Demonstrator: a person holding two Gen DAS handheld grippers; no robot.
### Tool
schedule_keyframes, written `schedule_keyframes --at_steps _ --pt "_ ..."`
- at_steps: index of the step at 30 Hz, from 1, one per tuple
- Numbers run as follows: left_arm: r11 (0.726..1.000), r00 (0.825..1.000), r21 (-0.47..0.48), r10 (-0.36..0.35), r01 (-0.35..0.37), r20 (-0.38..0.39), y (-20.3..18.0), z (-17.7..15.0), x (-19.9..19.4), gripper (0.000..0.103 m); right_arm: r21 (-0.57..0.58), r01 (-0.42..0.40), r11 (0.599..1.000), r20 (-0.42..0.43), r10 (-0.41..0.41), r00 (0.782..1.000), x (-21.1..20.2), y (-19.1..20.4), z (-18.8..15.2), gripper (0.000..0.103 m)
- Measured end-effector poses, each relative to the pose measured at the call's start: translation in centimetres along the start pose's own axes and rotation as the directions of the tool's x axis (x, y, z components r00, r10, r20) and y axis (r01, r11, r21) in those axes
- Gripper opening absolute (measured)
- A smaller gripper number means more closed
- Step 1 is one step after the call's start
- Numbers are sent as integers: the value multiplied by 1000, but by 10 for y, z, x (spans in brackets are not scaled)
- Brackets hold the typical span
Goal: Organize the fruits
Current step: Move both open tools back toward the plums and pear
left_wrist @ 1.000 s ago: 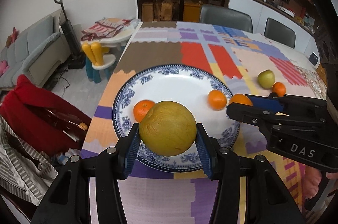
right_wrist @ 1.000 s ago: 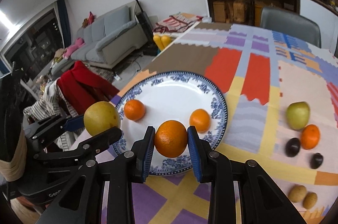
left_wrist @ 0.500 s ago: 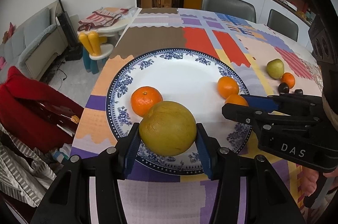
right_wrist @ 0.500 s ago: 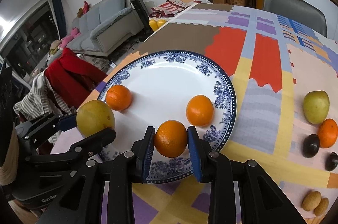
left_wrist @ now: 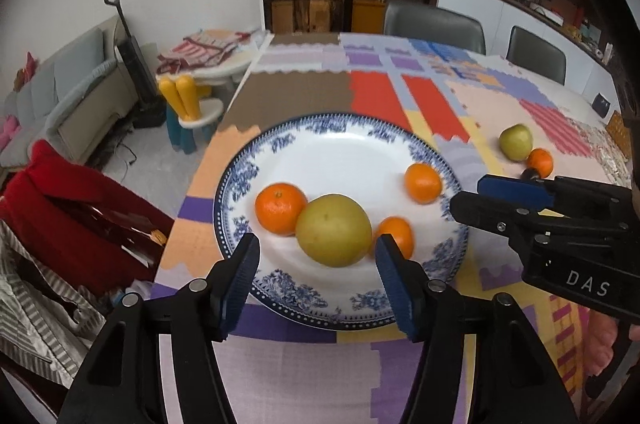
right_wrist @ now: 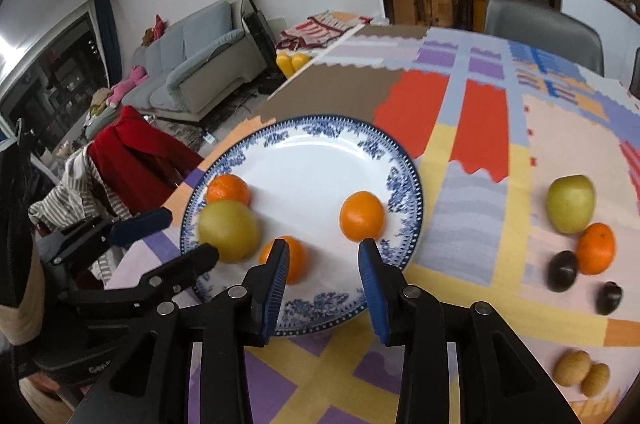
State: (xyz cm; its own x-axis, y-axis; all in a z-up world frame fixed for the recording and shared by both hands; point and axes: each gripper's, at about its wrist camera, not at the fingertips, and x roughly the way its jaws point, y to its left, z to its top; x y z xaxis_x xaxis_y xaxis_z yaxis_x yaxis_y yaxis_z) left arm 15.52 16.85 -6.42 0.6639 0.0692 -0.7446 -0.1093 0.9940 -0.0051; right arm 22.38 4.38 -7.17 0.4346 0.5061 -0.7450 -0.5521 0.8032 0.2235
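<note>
A blue-and-white plate [left_wrist: 320, 308] [right_wrist: 320, 316] lies on the patchwork tablecloth. My left gripper [left_wrist: 316, 264] [right_wrist: 186, 236] is open, its jaws still opening. The big yellow fruit [left_wrist: 334, 230] [right_wrist: 228, 230] rests on the plate just beyond its pads, touching neither. My right gripper [right_wrist: 324, 256] [left_wrist: 468, 196] is also open and opening. An orange [right_wrist: 290, 258] [left_wrist: 394, 236] lies on the plate, partly behind its left finger and free of the pads. Two more oranges [right_wrist: 362, 216] [right_wrist: 228, 190] sit on the plate.
Right of the plate lie a green fruit [right_wrist: 570, 204], an orange [right_wrist: 596, 248], two dark plums [right_wrist: 562, 270] and two small brown fruits [right_wrist: 572, 368]. The table's left edge [left_wrist: 224, 120] drops to a chair draped in red cloth [left_wrist: 80, 208]. Grey chairs [left_wrist: 432, 24] stand at the far side.
Both grippers have let go. The yellow fruit has left the left pads and lies on the plate; the orange has left the right pads and sits on the plate.
</note>
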Motion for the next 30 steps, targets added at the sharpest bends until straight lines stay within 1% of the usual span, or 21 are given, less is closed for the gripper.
schedule_keyframes --at_steps 4,5,6,10,14,16,19,23,30 --pt "1000 999 7 3 -3 32 -6 3 -15 63 -8 11 1000 38 -11 999 -21 2 0 37" --pt "1000 999 9 2 -2 44 -9 3 -21 63 -10 17 1000 49 -17 999 -28 2 0 40" --pt "1000 999 11 1 -2 51 -11 4 -24 64 -11 24 1000 60 -23 998 -33 2 -1 44" --pt "1000 997 22 -7 5 83 -21 6 -41 65 -14 52 999 112 -50 992 -59 1 -3 46" --pt "999 993 45 -18 13 114 -36 10 -56 68 11 75 997 151 -76 986 -82 -6 -7 53" --pt "998 992 55 -26 19 124 -44 11 -61 68 23 88 996 166 -90 982 -92 -10 -9 53" --pt "996 989 78 -43 33 142 -59 14 -69 72 44 112 993 185 -118 976 -108 -19 -12 54" --pt "993 985 102 -69 54 157 -78 18 -75 74 85 148 985 194 -162 967 -127 -37 -17 54" --pt "984 976 125 -147 128 158 -111 29 -75 76 153 193 969 208 -222 953 -153 -66 -29 54"
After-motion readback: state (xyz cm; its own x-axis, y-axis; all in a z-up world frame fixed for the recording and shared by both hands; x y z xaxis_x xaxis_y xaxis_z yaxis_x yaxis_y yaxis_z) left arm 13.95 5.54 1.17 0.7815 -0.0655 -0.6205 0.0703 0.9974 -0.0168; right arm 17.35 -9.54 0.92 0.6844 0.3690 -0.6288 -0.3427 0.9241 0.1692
